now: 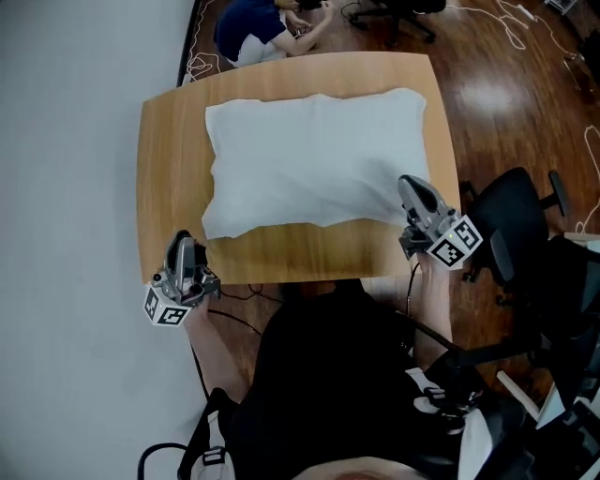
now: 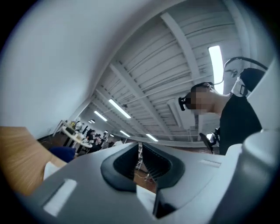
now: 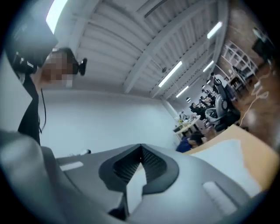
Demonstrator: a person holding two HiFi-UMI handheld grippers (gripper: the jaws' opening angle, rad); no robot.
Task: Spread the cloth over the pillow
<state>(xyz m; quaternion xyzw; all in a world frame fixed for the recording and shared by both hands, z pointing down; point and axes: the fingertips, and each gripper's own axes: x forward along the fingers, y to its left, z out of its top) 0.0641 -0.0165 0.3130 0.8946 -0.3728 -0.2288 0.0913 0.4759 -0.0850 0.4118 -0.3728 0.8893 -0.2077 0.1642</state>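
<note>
A white cloth (image 1: 314, 159) lies spread on the wooden table (image 1: 169, 169) in the shape of a pillow; I cannot tell the cloth from the pillow beneath. My right gripper (image 1: 407, 182) is at its near right corner and is shut on a strip of the cloth (image 3: 134, 186) that runs between the jaws (image 3: 141, 159). My left gripper (image 1: 184, 241) hovers at the table's near left edge, a little left of the cloth's near left corner. Its jaws (image 2: 139, 164) stand a narrow slit apart, with the room showing through the gap.
A black office chair (image 1: 520, 220) stands right of the table, close to my right gripper. A person in blue (image 1: 248, 28) sits beyond the far edge. Cables (image 1: 525, 19) trail on the wooden floor. A pale wall (image 1: 66, 187) runs along the left.
</note>
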